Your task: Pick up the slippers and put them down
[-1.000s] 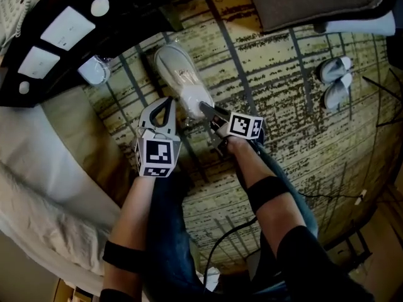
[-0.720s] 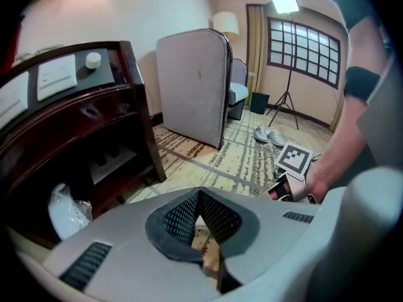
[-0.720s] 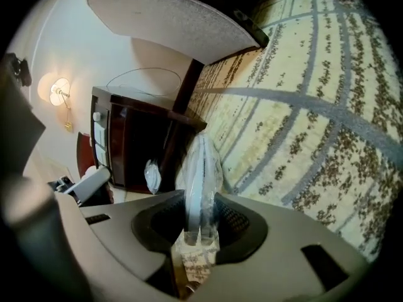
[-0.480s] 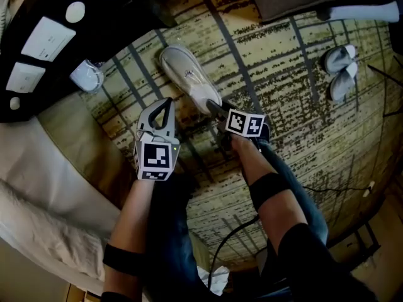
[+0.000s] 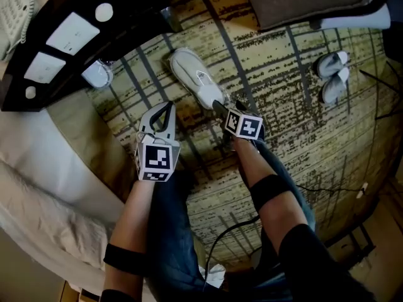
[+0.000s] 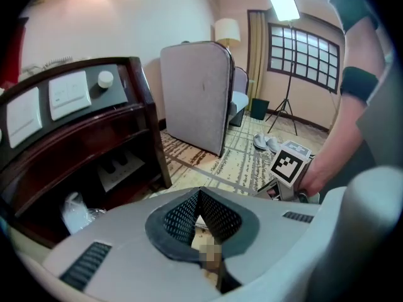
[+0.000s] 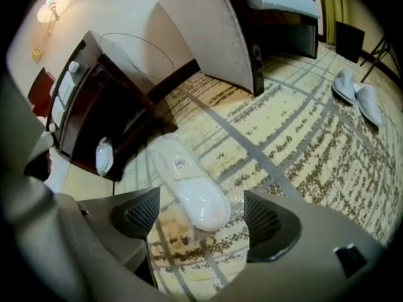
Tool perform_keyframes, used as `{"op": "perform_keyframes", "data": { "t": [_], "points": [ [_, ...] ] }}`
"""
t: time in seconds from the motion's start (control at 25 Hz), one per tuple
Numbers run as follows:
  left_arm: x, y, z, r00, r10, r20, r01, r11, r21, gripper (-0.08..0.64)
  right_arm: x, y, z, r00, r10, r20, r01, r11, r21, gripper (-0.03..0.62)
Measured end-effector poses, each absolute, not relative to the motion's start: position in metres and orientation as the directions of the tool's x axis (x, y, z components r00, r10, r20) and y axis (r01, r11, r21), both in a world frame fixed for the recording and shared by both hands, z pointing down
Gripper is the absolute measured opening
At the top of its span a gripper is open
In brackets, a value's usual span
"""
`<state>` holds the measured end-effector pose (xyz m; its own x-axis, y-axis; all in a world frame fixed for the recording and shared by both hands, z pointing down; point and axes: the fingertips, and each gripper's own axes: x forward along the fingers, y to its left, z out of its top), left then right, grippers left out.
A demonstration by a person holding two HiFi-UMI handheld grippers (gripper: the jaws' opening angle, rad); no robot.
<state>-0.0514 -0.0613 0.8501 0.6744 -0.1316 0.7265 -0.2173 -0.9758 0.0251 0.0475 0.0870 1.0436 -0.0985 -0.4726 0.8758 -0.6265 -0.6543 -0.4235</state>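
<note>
White and wrapped in clear plastic, the slipper (image 5: 196, 79) lay flat on the carpet (image 5: 296, 124), near the foot of the dark wooden console (image 5: 126, 24), with its rounded toe toward the person. The right gripper (image 5: 221, 107) pointed steeply down at that toe. Its jaws had just been opening and stood wide apart, and the toe lay on the floor between them with a gap to each pad, so nothing was gripped. The left gripper (image 5: 162, 107) hung near it, left of the slipper and clear of it, its jaws pressed together with nothing between them. A second pair of slippers (image 5: 332, 75) lay well apart on the carpet, far to the right. A small plastic-wrapped bundle (image 5: 97, 74) sat at the console's foot.
</note>
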Motion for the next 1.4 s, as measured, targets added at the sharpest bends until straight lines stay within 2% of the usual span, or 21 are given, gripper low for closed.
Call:
{"op": "perform_keyframes", "data": {
  "t": [0.08,0.24,0.52,0.6,0.92,1.04,1.24,1.4],
  "points": [
    [-0.058,-0.061,0.821,0.672,-0.145,0.726,-0.238,-0.971,0.026,-0.012,0.047,0.076,1.004,-0.114,-0.514,0.850,-0.634,-0.622,-0.461,0.443],
    [-0.067,-0.062,0.739,0.674,-0.188,0.715,-0.281,-0.960,0.012,-0.012,0.048,0.047,0.900,-0.140,-0.612,0.778,-0.648,-0.538,-0.539,0.367],
    [-0.095,-0.061,0.560,0.659,-0.292,0.693,-0.392,-0.920,-0.015,-0.012,0.050,0.030,0.694,-0.170,-0.673,0.720,-0.728,-0.407,-0.552,0.057],
    [-0.107,-0.055,0.510,0.654,-0.327,0.682,-0.431,-0.902,-0.019,-0.012,0.050,0.030,0.635,-0.192,-0.688,0.700,-0.754,-0.353,-0.554,0.000],
    [-0.154,-0.036,0.346,0.648,-0.425,0.632,-0.555,-0.832,0.008,-0.012,0.039,0.023,0.413,-0.311,-0.750,0.584,-0.863,-0.035,-0.504,-0.002],
    [-0.172,-0.035,0.301,0.642,-0.467,0.608,-0.606,-0.795,0.028,-0.012,0.036,0.012,0.341,-0.325,-0.790,0.519,-0.872,0.037,-0.489,0.000],
    [-0.190,-0.029,0.251,0.637,-0.514,0.574,-0.651,-0.758,0.044,-0.012,0.025,0.003,0.262,-0.346,-0.813,0.468,-0.899,0.145,-0.413,0.000],
    [-0.207,-0.030,0.230,0.625,-0.569,0.534,-0.692,-0.721,0.043,-0.012,0.007,0.004,0.233,-0.368,-0.800,0.474,-0.915,0.221,-0.337,0.000]
  ]
}}
